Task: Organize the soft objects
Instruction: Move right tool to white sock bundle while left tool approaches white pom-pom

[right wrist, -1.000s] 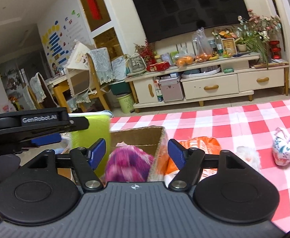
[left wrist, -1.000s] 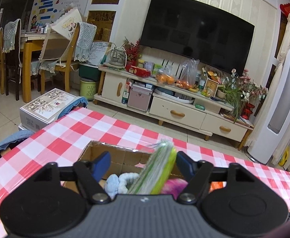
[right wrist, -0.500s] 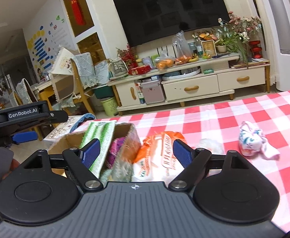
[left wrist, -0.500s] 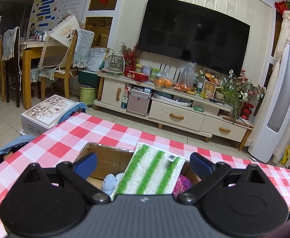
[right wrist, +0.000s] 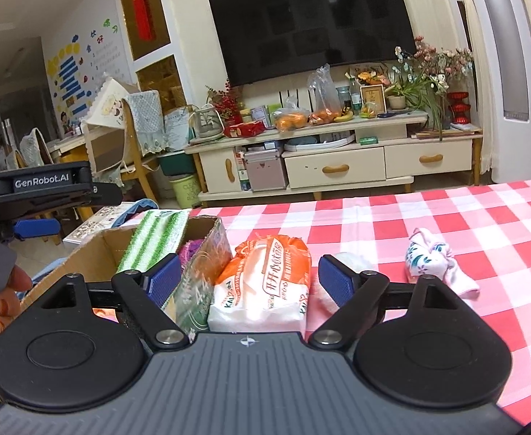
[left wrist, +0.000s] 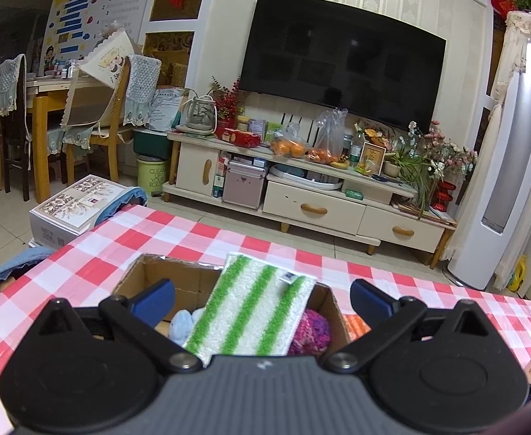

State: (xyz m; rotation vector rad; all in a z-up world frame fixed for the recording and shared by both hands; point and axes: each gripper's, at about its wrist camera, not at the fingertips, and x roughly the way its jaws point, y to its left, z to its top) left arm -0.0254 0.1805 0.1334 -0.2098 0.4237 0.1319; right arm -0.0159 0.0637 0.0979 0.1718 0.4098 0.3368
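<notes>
The cardboard box (left wrist: 140,272) on the checked tablecloth (right wrist: 447,217) already holds the green-striped cloth (left wrist: 251,308), a purple knit item (left wrist: 311,331) and a pale blue plush (left wrist: 184,322). Judged remaining: the orange tissue pack (right wrist: 265,282), floral cloth bundle (right wrist: 434,259) and white fluffy item (right wrist: 352,259), all outside the box. The left gripper (left wrist: 262,299) and right gripper (right wrist: 247,277) are both spread wide and empty, the right one framing the tissue pack.

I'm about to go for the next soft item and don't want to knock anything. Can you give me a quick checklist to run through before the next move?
1. Left gripper open and empty: ok.
2. Green-striped cloth in the cardboard box: not ok, its far end sticks up over the rim.
3. Right gripper open, holding nothing: ok.
4. Orange tissue pack standing in line with the right gripper: ok.
5. Floral cloth bundle still on the checkered tablecloth, outside the box: not ok.
6. Room left in the box: cannot tell.
</notes>
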